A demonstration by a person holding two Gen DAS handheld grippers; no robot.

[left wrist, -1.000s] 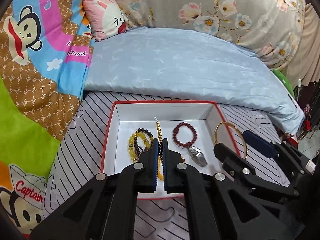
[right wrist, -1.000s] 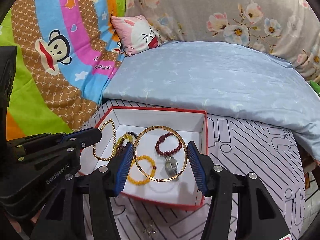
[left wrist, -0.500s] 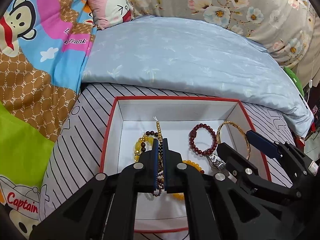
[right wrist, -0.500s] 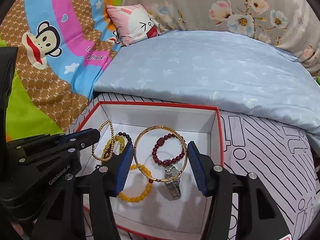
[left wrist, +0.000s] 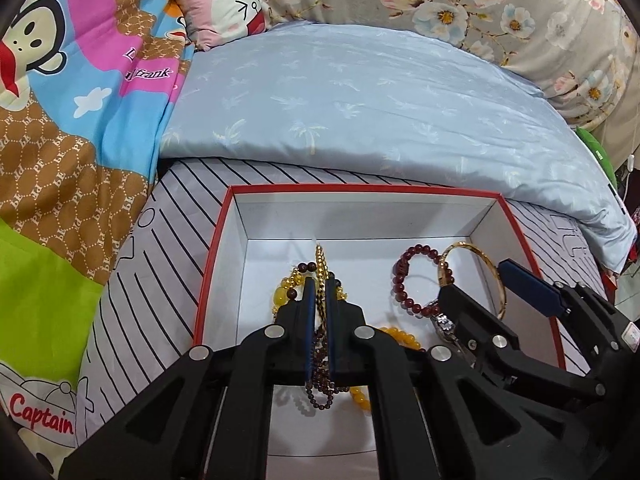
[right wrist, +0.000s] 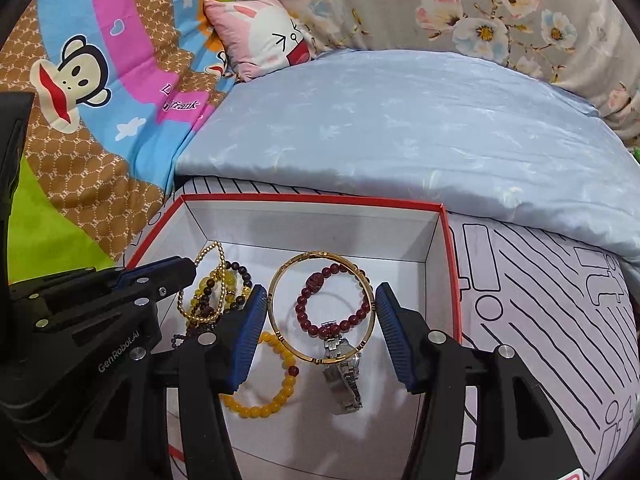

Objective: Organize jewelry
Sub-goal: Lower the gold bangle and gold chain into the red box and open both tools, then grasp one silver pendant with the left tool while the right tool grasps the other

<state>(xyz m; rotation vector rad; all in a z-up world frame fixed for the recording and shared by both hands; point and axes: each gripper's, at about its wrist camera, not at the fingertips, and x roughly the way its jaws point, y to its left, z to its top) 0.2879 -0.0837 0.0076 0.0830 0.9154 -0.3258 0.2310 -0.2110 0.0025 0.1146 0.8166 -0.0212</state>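
Box (right wrist: 450, 264): sitting on the bed before the pillow (right wrist: 400, 120).
In my left tongs (left wrist: 319, 300): a chain (left wrist: 320, 264) hanging over the box's left side.
In my right tongs (right wrist: 320, 328): a bangle (right wrist: 276, 320) sitting above the bracelet (right wrist: 352, 320) and watch (right wrist: 344, 376).

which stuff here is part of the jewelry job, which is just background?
Job: red box; gold bangle in right gripper; gold bead chain in left gripper; dark red bracelet; yellow bracelet; silver watch.

Background: blue quilt; pink pillow; monkey blanket.
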